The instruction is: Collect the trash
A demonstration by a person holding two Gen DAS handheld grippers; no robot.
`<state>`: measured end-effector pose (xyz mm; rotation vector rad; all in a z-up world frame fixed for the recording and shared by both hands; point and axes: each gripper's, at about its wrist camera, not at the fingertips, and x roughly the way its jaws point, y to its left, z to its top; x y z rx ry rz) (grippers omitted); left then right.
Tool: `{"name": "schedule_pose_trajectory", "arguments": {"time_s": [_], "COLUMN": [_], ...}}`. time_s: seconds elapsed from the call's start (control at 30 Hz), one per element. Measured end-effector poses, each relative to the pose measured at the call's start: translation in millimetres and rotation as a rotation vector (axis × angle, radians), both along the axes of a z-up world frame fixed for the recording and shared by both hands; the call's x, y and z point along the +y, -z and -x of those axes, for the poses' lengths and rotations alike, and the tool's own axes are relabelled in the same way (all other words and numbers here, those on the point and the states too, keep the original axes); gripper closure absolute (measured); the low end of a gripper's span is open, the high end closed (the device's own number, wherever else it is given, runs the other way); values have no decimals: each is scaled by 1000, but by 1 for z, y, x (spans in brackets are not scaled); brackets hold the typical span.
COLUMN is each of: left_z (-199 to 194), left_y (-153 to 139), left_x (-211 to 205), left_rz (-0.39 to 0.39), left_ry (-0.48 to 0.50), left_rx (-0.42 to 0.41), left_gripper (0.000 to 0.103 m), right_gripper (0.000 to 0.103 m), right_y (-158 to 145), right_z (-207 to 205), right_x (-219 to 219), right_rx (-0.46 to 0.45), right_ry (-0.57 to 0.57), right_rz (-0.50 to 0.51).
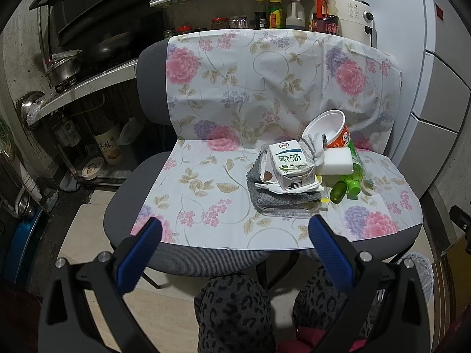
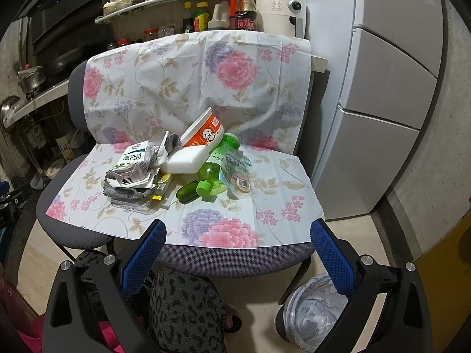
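1. Nearest the lens: left hand-held gripper, blue pads spread wide, nothing between them. It hovers in front of the chair's front edge, short of the pile.
2. Right hand-held gripper, likewise spread and empty, hangs over the seat's front edge. Person's knees in patterned trousers show below both.
3. Bin with a pale liner stands on the floor, low right, just beside the chair leg. No trash can be made out in it, though the view inside is partial.
4. Chair, grey, draped seat and back with a floral cloth. All the trash sits on the seat, right of centre.
5. Front of the pile: green bottle on its side, cap towards the camera; a small dark green item touching it on the left.
6. Left part: milk carton lying on crumpled paper and a grey cloth, over what looks like a clear tray.
7. Behind: white foam block, and an orange paper bowl tipped on its edge against the backrest.
8. Far: kitchen shelf with bottles and jars, fridge at right.
9. Judgement: collecting looks barely begun. Every visible piece is still on the seat; all of it remains to be moved to the bin.
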<state>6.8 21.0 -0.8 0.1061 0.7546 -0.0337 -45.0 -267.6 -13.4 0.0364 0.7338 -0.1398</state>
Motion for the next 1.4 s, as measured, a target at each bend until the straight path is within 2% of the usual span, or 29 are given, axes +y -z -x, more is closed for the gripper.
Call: {"name": "schedule_pose_trajectory", "arguments": {"time_s": [0.4,0.83,0.97,1.07,1.17,1.23,1.4], "left_z": [-6,-36,-56,-72,-87,-97,-116], "left_y": [4,13,23,36,49,57,71], "left_x": [4,3,3,-1,-6,-11,-27], "left_rz": [-4,5,29,16,1,8,82], "left_ry": [-17,-24,-21,-27,-10,35,119], "left_rx": [6,5,19,20,17,22,64], "left_gripper": [6,6,6,6,6,6,6], "right_gripper": [6,6,6,6,6,6,6], "right_y": [11,32,44,53,63,70,82], "right_z": [-2,-56,-74,-89,-104,-114,-130], "right_x": [2,-1,-2,-1,-1,-4,-16], "right_rx": [9,50,44,41,42,59,30], "right_ry": [-8,-59,-77,-96,-108,-103,-105], "right_rz": [-24,-61,-64,-47,-19,-21,-80]}}
